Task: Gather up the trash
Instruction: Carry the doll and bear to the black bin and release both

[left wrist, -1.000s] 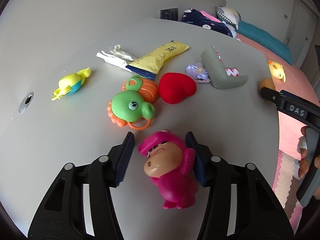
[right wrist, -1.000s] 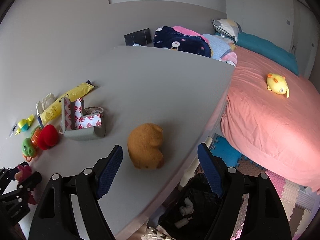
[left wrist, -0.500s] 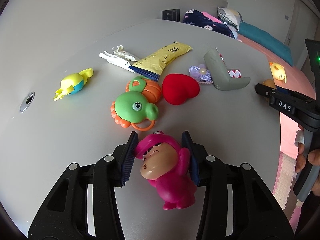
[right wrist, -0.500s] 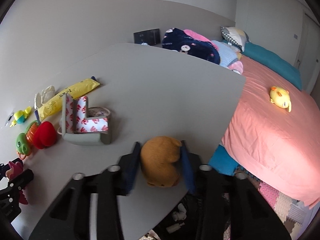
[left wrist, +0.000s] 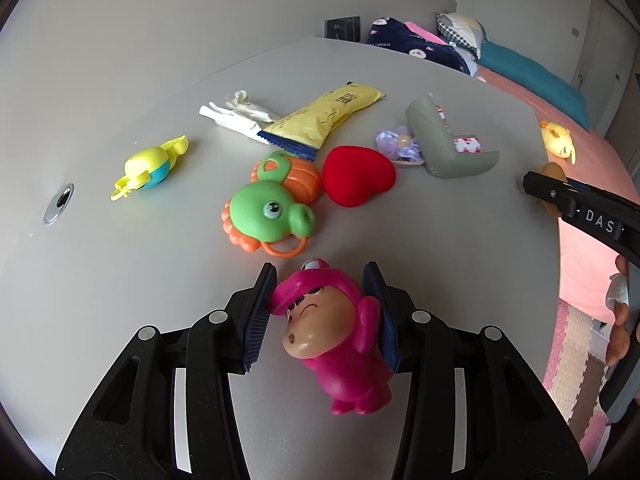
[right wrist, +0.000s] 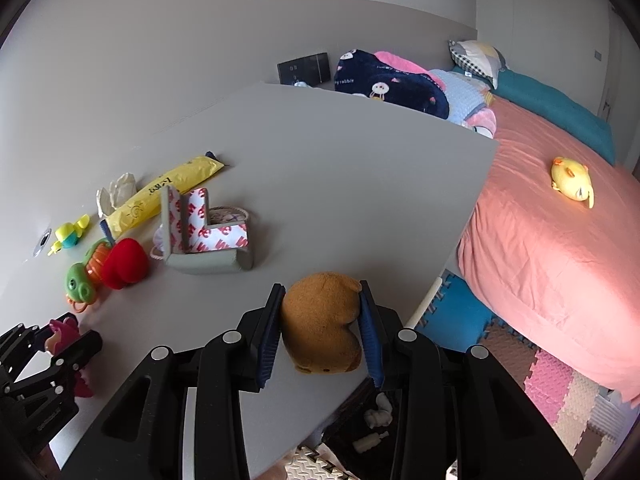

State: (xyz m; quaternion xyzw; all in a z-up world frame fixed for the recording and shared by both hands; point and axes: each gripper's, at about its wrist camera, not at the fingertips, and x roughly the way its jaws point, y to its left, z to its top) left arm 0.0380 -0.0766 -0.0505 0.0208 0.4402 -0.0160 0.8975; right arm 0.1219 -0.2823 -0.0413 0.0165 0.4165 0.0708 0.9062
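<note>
The left gripper [left wrist: 320, 312] clamped the pink figure [left wrist: 340, 344]; the right gripper [right wrist: 322, 322], its fingers having just closed, squeezed the brown plush [right wrist: 320, 320] at the grey tabletop [right wrist: 340, 160] edge. Both should probably lift straight up, clear of the green toy [left wrist: 268, 212]. A pink bed [right wrist: 560, 260] stood beside the tabletop.

Bedroom — bed [right wrist: 552, 240], pillows [right wrist: 476, 58].
</note>
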